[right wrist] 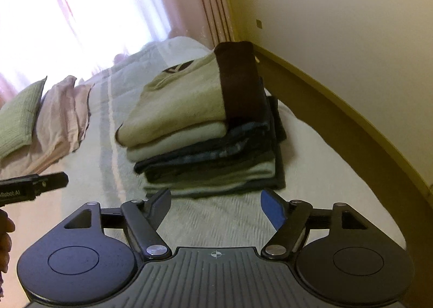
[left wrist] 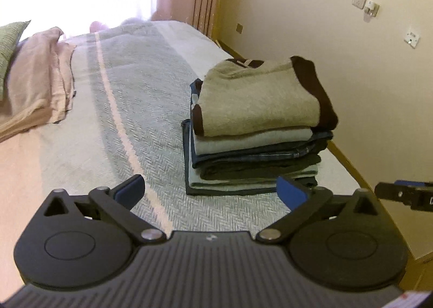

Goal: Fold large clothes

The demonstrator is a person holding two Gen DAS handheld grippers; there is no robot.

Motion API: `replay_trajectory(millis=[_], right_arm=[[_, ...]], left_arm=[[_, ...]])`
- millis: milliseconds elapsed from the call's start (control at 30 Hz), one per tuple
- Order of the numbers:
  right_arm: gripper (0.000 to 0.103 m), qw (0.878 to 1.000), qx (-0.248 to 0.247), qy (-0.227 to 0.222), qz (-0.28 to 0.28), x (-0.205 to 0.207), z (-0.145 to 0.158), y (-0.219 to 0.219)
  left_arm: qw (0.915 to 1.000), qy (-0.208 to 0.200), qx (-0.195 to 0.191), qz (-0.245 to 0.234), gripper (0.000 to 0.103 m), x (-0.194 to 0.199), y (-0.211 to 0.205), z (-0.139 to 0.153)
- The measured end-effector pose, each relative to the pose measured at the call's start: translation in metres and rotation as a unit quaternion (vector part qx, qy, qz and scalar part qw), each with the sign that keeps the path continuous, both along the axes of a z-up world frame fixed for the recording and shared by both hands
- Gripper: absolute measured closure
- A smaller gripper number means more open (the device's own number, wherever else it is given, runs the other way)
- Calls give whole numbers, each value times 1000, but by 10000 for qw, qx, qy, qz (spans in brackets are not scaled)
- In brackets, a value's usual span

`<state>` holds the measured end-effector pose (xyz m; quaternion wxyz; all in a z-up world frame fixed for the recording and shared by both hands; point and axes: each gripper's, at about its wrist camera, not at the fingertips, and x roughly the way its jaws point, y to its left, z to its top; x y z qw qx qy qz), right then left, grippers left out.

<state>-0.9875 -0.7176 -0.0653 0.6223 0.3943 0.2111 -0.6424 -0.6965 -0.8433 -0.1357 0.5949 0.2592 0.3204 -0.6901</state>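
On the bed [left wrist: 130, 96], far corner by the wall [left wrist: 324, 23], sits the pile [left wrist: 257, 145] of folded clothes, squared up, maybe six or seven layers. Top layer is a beige sweater [left wrist: 257, 96] w/ dark brown trim, folded flat; under it a pale one, then jeans, then dark and pale layers I can't sort out. Looks to me like the fold step is done for this lot, nothing hanging off the edges.

What's left, as far as I can judge: pink cloth [left wrist: 40, 75] lies rumpled near the head of the bed beside a green pillow [left wrist: 10, 45]; can't tell if that's clothing to fold or just bedding. No other loose garment in either view.

My left gripper [left wrist: 211, 191] is spread wide, nothing between the pads, hanging short of the pile. My right gripper [right wrist: 215, 203] is likewise released and empty, just in front of the pile's near edge. Neither touches cloth.

Writing: the left gripper's side, seen from the right cam, reads "Robot AI" w/ the start cut off. Sweater has a dark emblem [right wrist: 177, 67] near the collar, no legible txt. Wall sockets [left wrist: 358, 0] too small to read.
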Motion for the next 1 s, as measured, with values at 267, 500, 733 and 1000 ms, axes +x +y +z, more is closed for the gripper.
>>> replay_trajectory(millis=[267,500,733,1000], right_arm=[[31,9998,0,217,-21,32,12,53],[30,9993,55,366,42,35,17,55],[30,9978,-169,509,381,26,37,41],[30,9968,-197,418,646,20,36,29]], left_arm=[[10000,-57,49,54,1,1,44,6],[9991,-181,272,284,1,-8,66,15],[9973,-111,368,620,1,-21,72,24],[9970,-260,259,680,1,-39,70,33]])
